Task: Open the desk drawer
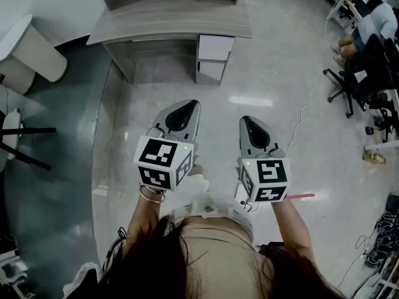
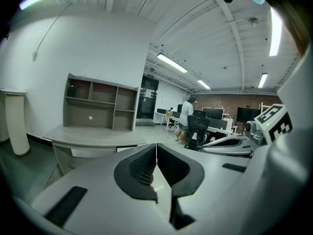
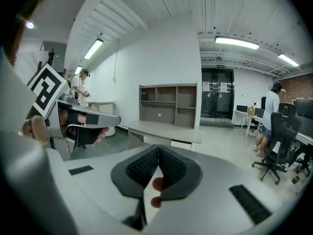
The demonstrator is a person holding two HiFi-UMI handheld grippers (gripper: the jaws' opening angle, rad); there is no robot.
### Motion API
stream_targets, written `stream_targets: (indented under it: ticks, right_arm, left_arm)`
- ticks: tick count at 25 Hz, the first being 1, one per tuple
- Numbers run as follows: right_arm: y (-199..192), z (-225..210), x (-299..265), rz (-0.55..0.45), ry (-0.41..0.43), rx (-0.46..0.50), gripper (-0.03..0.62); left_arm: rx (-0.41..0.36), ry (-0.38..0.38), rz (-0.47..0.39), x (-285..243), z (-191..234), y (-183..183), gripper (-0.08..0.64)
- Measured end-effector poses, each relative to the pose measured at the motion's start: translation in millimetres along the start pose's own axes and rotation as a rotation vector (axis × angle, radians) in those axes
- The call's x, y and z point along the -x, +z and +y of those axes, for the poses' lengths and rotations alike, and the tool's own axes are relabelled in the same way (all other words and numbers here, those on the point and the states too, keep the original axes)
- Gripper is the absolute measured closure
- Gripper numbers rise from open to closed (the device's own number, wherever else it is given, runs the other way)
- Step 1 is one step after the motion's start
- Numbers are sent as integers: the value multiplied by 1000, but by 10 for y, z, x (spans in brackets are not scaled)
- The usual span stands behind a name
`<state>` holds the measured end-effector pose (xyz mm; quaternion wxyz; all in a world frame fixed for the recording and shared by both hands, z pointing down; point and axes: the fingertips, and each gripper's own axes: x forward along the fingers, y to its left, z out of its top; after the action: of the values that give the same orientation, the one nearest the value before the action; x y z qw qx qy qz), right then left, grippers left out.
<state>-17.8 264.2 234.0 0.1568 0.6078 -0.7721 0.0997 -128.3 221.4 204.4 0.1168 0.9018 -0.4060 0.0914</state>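
Left gripper (image 1: pixel 186 106) and right gripper (image 1: pixel 250 122) are both closed on nothing, well short of the drawer (image 1: pixel 216 47) under the surface (image 1: pixel 168 18). Step closer first (parting one gripper's jaws beforehand), then meet the drawer front squarely.

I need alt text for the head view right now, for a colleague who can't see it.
The left hand-held gripper and right hand-held gripper are held side by side over the floor, jaws together and empty, short of a grey desk. Its white drawer unit stands under the desk's right end, drawers apparently shut.
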Motion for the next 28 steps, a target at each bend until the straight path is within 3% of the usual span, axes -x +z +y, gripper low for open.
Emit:
stream_targets:
  ticks: [16, 28]
  right_arm:
    - [116, -22, -374, 20, -52, -29, 569]
    - [305, -488, -1101, 31, -21, -69, 569]
  left_arm:
    - [30, -32, 57, -172, 395, -136, 546]
    - [35, 0, 103, -870, 722, 1, 546]
